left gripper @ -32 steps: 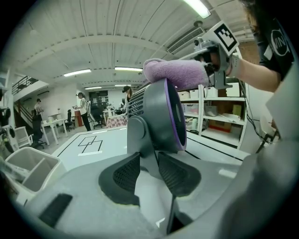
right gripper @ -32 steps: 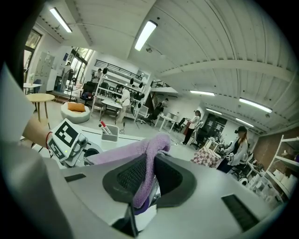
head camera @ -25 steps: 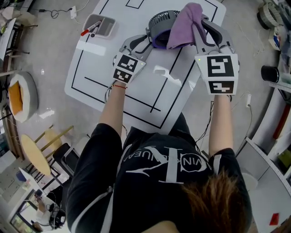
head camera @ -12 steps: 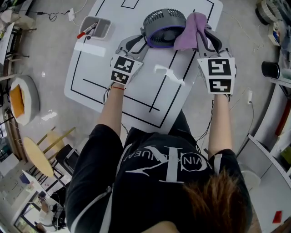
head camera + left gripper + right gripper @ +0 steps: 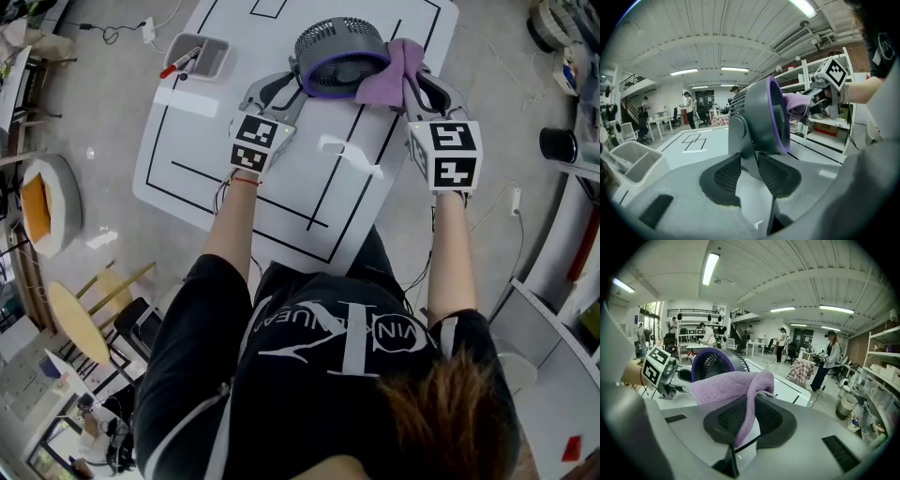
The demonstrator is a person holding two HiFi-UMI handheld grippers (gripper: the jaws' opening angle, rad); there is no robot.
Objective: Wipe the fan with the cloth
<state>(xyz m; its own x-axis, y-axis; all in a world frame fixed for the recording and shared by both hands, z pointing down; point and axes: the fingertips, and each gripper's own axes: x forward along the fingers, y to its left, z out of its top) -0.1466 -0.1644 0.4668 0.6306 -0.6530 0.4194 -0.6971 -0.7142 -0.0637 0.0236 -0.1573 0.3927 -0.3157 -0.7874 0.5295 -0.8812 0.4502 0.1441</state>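
A grey fan (image 5: pixel 339 42) with a purple front ring stands upright at the far end of the white table (image 5: pixel 281 187). My left gripper (image 5: pixel 289 82) is shut on the fan's grey stand (image 5: pixel 742 140), with a ribbed pad on each side of it. My right gripper (image 5: pixel 422 80) is shut on a purple cloth (image 5: pixel 392 67), which hangs folded between its pads (image 5: pixel 736 416). The cloth lies against the right side of the fan's rim. In the right gripper view the fan (image 5: pixel 711 364) sits just behind the cloth (image 5: pixel 733 385). In the left gripper view the cloth (image 5: pixel 796 103) touches the purple ring.
A grey tray (image 5: pixel 199 56) holding pens sits at the table's far left corner. A small white piece (image 5: pixel 349 152) lies on the table between my arms. Shelving (image 5: pixel 562 309) and a black cylinder (image 5: pixel 559 150) stand to the right, a round stool (image 5: pixel 45 199) to the left.
My right gripper has come down and back with the cloth, from over the fan's top to its right rim. The left gripper has stayed on the fan's stand.
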